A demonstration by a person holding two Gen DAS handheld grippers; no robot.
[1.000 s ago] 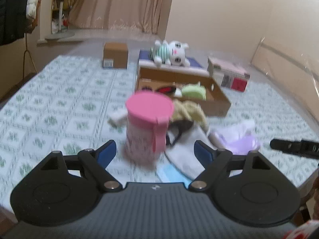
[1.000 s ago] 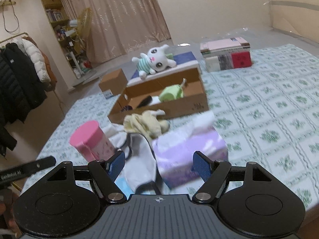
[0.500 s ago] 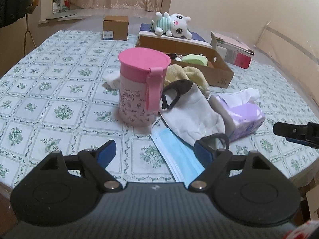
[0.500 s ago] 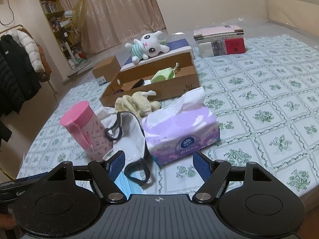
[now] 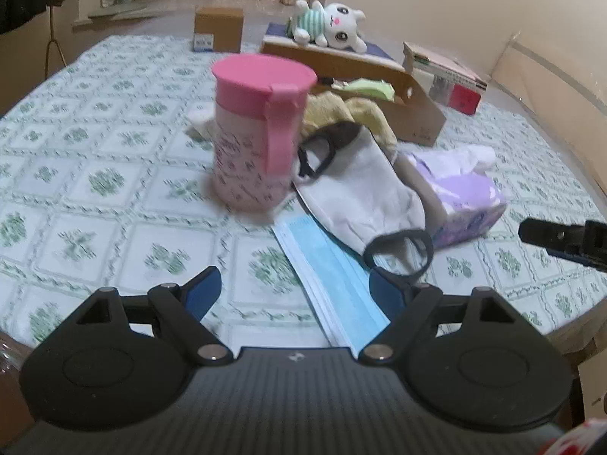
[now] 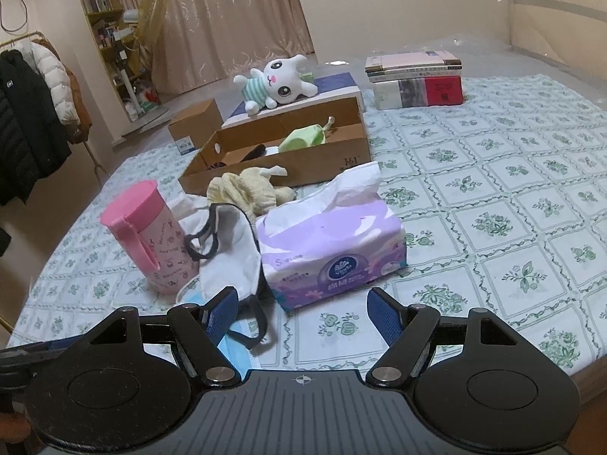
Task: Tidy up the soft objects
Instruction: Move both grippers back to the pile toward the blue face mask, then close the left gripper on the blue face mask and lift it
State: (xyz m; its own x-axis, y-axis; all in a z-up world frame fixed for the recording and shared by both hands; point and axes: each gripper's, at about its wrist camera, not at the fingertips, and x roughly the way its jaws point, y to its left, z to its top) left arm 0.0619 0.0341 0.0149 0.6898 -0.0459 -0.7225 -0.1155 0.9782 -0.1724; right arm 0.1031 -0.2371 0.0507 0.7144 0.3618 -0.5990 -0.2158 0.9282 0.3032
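A white cloth mask with black loops (image 5: pixel 360 193) (image 6: pixel 231 258) lies on the table, over a blue surgical mask (image 5: pixel 330 276) (image 6: pixel 237 345). A yellow cloth (image 5: pixel 349 113) (image 6: pixel 246 189) lies behind it, in front of an open cardboard box (image 5: pixel 421 113) (image 6: pixel 280 174) that holds a green soft item (image 6: pixel 301 137). A white plush bunny (image 5: pixel 334 28) (image 6: pixel 277 83) lies behind the box. My left gripper (image 5: pixel 294 292) is open just short of the blue mask. My right gripper (image 6: pixel 303 313) is open just before the purple tissue pack (image 6: pixel 330 246) (image 5: pixel 463 197).
A pink lidded cup (image 5: pixel 258 132) (image 6: pixel 148 235) stands left of the masks. A stack of books (image 6: pixel 415 79) (image 5: pixel 444 76) and a small carton (image 5: pixel 218 28) (image 6: pixel 195 125) sit at the back. The table edge (image 6: pixel 592 364) is close on the right.
Both grippers have pulled back toward the near table edge and stayed open. The objects have not moved.
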